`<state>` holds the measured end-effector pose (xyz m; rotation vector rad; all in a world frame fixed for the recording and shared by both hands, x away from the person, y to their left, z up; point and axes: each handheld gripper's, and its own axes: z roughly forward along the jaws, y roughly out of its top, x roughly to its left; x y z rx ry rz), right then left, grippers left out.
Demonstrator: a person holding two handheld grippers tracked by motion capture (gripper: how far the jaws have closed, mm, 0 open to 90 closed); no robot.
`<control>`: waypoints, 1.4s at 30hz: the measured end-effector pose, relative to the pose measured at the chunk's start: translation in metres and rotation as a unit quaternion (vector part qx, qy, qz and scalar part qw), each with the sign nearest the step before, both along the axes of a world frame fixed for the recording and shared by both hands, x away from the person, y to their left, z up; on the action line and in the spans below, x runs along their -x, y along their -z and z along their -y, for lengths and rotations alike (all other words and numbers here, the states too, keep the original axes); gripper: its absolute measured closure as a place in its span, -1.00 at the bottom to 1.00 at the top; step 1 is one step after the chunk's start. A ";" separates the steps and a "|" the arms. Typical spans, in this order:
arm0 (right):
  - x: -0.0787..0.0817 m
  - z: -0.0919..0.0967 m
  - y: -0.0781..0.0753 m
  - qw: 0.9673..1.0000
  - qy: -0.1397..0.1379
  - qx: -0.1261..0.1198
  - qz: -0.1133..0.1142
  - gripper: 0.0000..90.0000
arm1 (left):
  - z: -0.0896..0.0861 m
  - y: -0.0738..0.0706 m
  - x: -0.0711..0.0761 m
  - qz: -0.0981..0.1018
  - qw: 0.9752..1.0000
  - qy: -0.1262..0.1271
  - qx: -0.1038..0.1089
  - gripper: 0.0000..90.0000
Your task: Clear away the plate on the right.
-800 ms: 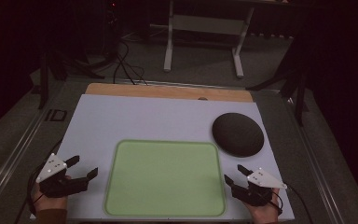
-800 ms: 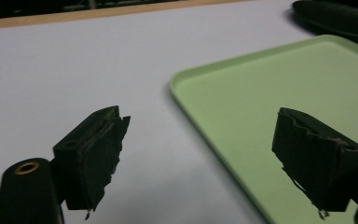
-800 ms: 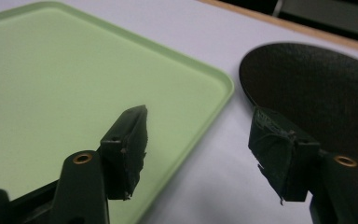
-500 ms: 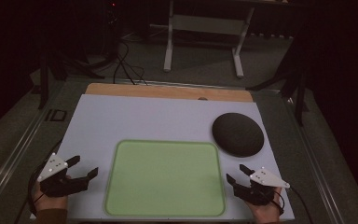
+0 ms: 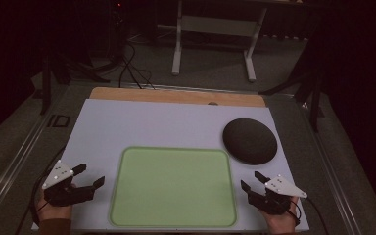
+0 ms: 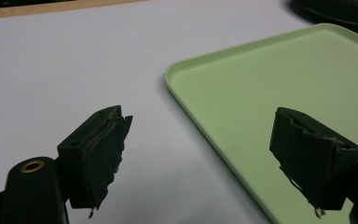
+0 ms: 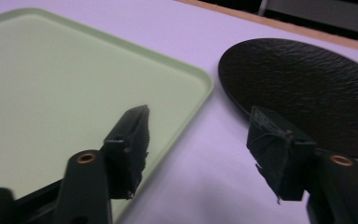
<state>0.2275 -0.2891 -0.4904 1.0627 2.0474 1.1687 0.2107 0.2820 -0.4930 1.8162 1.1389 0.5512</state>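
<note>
Both tools stand open and hold nothing: the left tool (image 5: pixel 89 176) sits just left of the green tray (image 5: pixel 174 187), the right tool (image 5: pixel 253 180) just right of it, near the black plate (image 5: pixel 250 141). To lift the plate well, I judge the right tool should slide 1 jaw under its near rim. Each hand rests low at the counter's (image 5: pixel 142 122) near edge, jaws angled inward.

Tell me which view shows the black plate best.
The right gripper view: the black plate is close, its rippled texture clear. The high view shows the whole round plate small, right of the green tray. The left gripper view catches an edge.
</note>
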 end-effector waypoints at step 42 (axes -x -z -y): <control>-0.048 -0.025 -0.027 0.976 0.022 0.212 0.051 0.00 | -0.005 0.003 -0.002 -0.010 1.000 -0.009 0.017 -0.59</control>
